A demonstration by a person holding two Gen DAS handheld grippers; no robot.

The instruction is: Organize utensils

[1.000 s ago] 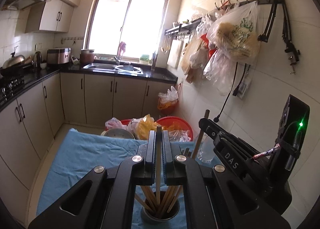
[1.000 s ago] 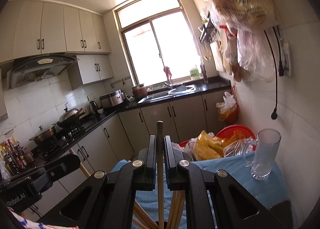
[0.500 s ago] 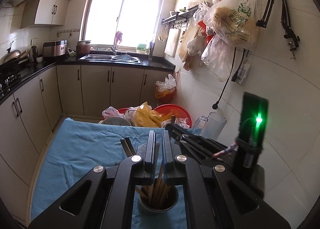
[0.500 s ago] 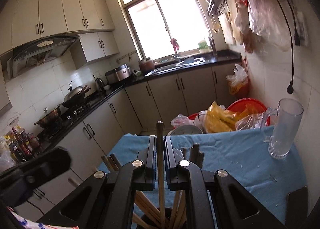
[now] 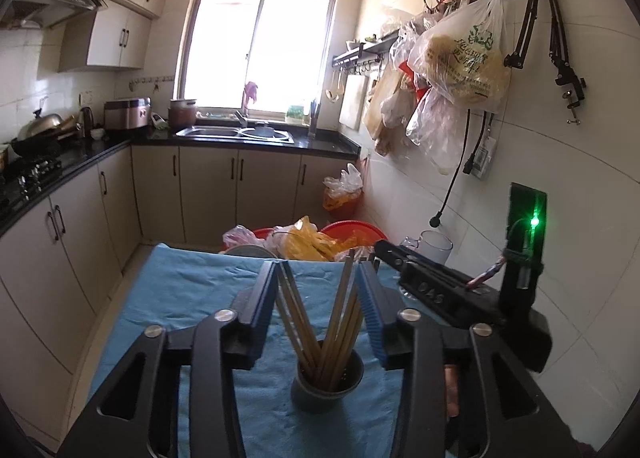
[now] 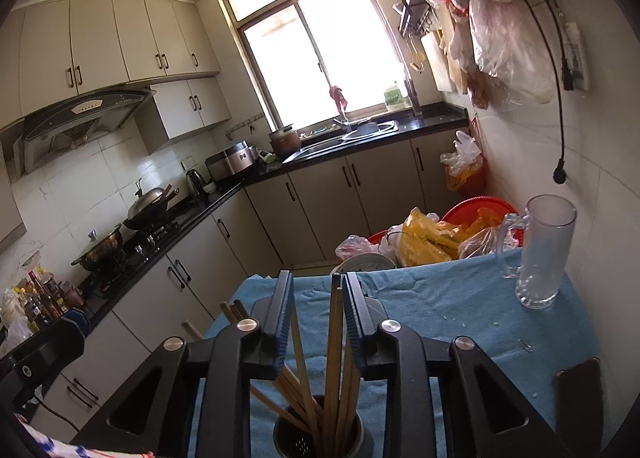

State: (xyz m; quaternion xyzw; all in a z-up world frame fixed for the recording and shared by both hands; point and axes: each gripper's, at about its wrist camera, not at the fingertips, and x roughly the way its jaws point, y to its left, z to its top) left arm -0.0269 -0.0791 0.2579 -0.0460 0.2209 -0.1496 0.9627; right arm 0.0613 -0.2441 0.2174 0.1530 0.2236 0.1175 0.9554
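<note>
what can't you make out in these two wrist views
- Holder base: right wrist view, cut off by the bottom edge and flanked by the right claw.
- Chopsticks count: both views, they overlap in the holder.
- Whether any chopstick touches a pad of the left claw: left wrist view, too close to tell.
- Dark flat thing on the cloth: right wrist view, too dark at the lens edge.
- Mug: left wrist view, mostly behind the right claw's body.

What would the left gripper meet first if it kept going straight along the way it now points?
Probably the chopsticks standing in the holder, fanned between the left gripper's just-opened jaws; depth is unclear.
</note>
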